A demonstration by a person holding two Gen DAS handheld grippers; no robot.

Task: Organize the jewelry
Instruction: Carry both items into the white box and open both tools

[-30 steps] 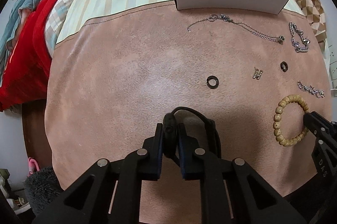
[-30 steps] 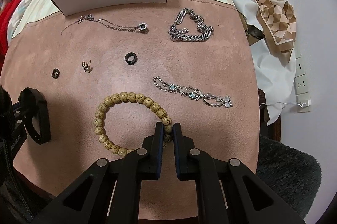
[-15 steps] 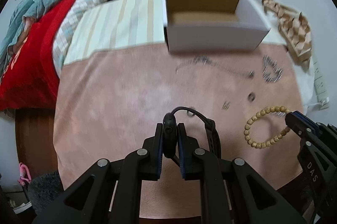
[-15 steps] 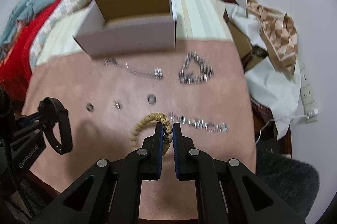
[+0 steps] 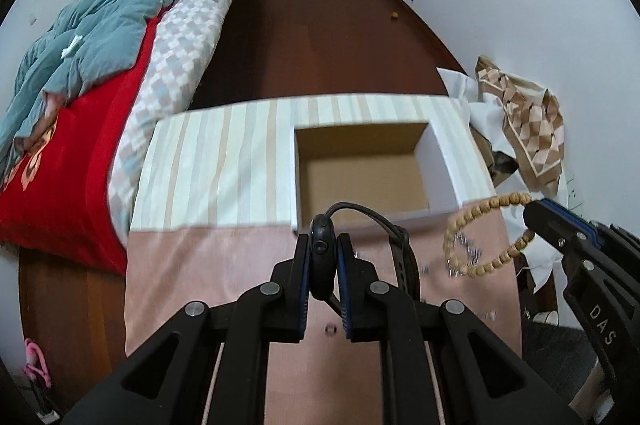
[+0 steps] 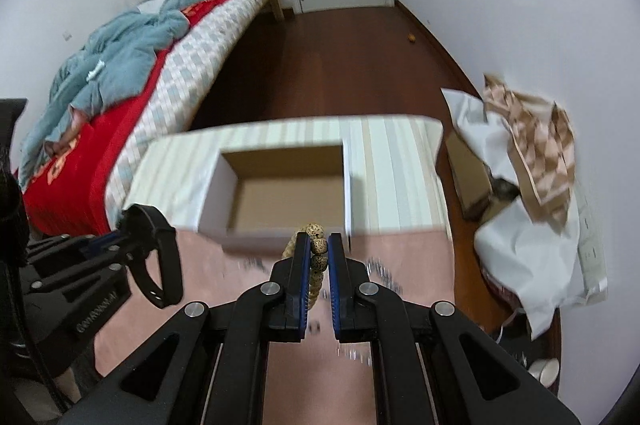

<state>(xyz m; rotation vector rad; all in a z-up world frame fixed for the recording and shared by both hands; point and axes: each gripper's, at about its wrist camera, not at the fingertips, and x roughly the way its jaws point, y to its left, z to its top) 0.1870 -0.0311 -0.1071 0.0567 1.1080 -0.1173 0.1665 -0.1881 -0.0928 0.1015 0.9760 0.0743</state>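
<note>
With the left gripper (image 5: 324, 257) clamped on the black watch (image 5: 323, 253) and the right gripper (image 6: 319, 251) clamped on the bead bracelet (image 5: 486, 235), advance both toward the open box (image 5: 362, 171) at 12 o'clock (release only once above its cavity).

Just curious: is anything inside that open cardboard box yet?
The box shows only bare brown floor. Its nearest strip is hidden behind the front wall and the black watch in the left tongs.
</note>
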